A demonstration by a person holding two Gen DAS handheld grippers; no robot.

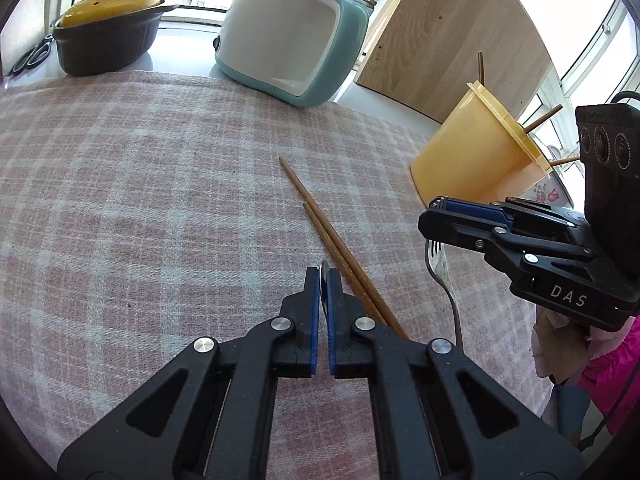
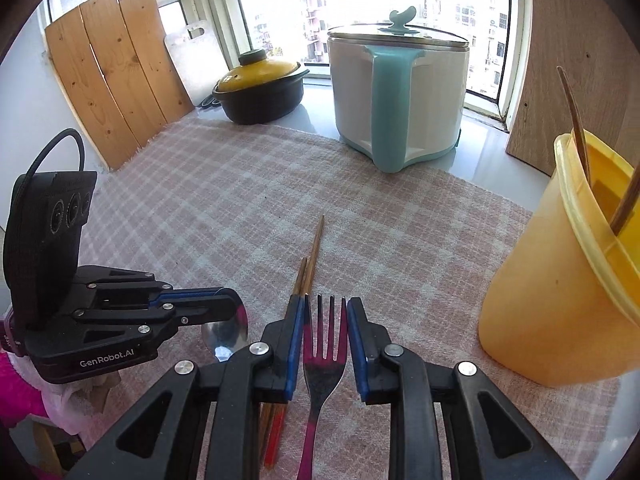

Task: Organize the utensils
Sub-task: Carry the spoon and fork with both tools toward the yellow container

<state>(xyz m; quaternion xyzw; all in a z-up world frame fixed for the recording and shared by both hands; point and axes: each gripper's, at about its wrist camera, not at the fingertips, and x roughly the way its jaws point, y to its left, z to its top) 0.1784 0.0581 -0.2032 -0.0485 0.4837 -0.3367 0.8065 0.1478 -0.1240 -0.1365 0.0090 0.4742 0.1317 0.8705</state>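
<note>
My left gripper [image 1: 324, 276] is shut on a metal spoon [image 2: 226, 330], held edge-on between its pads; the spoon's bowl shows in the right wrist view. My right gripper [image 2: 326, 308] is open, its fingers [image 2: 294, 320] either side of a metal fork [image 2: 325, 344] that lies on the checked cloth [image 1: 140, 200]. The fork also shows in the left wrist view [image 1: 438, 264]. Two wooden chopsticks [image 1: 332, 240] lie on the cloth between the grippers, also seen in the right wrist view [image 2: 310, 264]. A yellow utensil cup [image 2: 560, 272] at the right holds several chopsticks; it also shows in the left wrist view [image 1: 476, 148].
A white and teal electric pot [image 2: 400, 92] and a dark casserole with a yellow lid [image 2: 262, 88] stand at the back by the window. Scissors [image 1: 34, 56] lie beside the casserole. Wooden boards [image 2: 108, 64] lean at the left, a wood panel [image 1: 452, 32] at the right.
</note>
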